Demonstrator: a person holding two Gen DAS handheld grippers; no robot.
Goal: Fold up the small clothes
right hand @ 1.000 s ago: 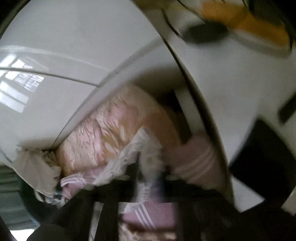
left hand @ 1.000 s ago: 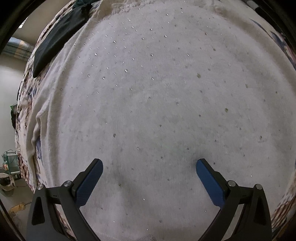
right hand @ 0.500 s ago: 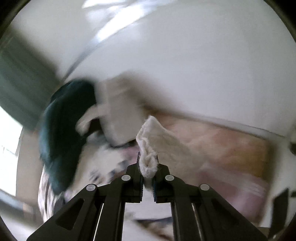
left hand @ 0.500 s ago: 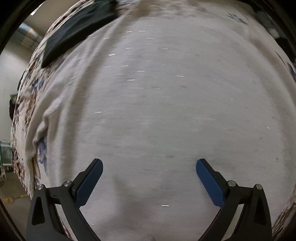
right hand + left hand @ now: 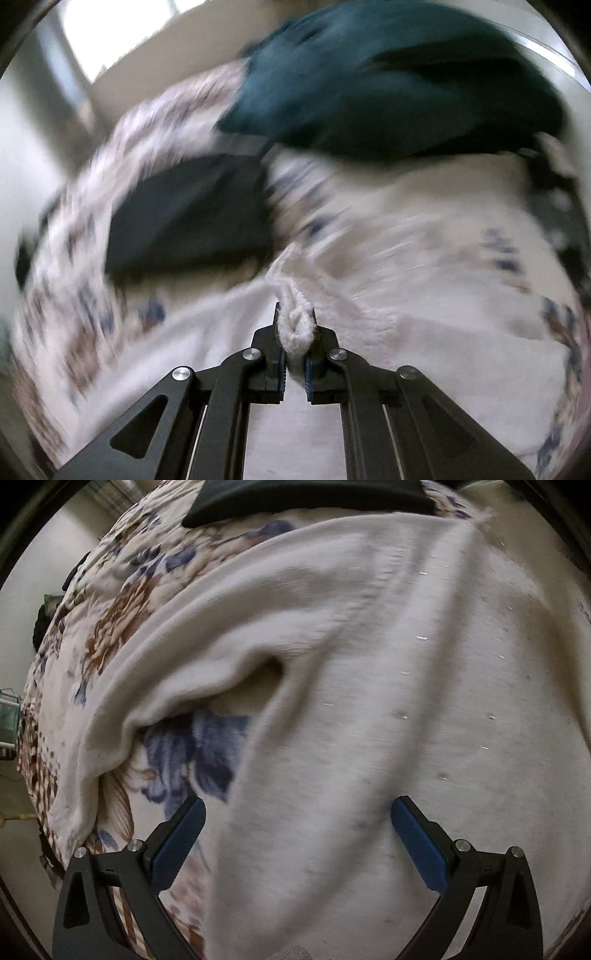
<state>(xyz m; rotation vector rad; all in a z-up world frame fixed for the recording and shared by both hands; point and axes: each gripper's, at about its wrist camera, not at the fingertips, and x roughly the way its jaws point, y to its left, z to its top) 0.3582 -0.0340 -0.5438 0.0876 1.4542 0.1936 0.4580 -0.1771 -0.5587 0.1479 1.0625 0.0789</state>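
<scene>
Knitted white sweater point(image 5: 388, 709) lay spread over the floral bedspread point(image 5: 122, 602) on the bed, with one part raised into a fold at the left. The right gripper point(image 5: 295, 332) was closed on a bunched edge of the sweater, and its view was much blurred. The left gripper point(image 5: 297, 834) hovered just above the cloth with its jaws wide apart, holding nothing. A black garment point(image 5: 306, 494) lay at the far side. The risk, I think, is that the thick knit slips out of the narrow pinch, or the free side drags and wrinkles because nothing pins it.
</scene>
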